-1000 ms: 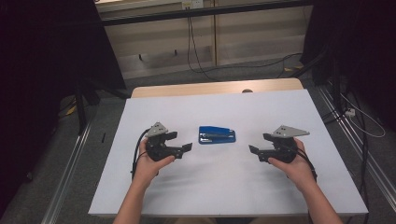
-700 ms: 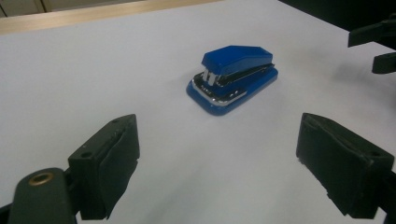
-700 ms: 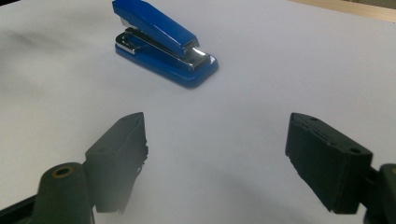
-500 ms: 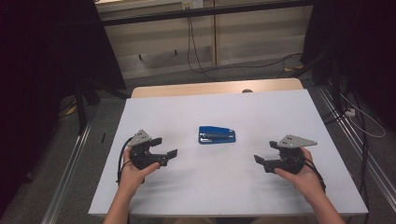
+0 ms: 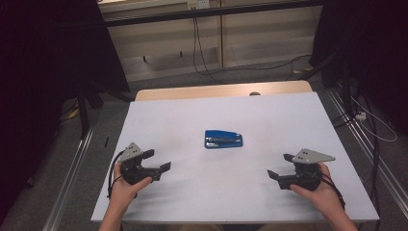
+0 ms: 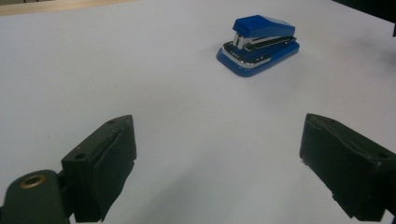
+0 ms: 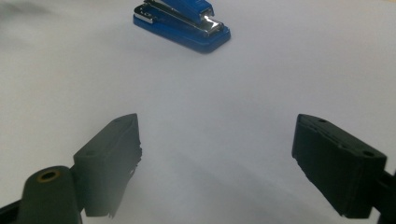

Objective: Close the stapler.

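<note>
Two claws agape (both empty), left claw (image 5: 161,160), right claw (image 5: 279,165), stapler (image 5: 223,139) between, apart.

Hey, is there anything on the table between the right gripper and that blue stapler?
Nothing visible. The stapler lies alone mid-table, and bare white tabletop runs from it to the right gripper, whose fingers stand open and hold nothing. The right gripper view shows the same clear stretch.

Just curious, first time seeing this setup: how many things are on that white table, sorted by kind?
Blue stapler: 1
Hand-held tongs, both open and empty: 2 (left tongs, right tongs)
Total: 3
</note>
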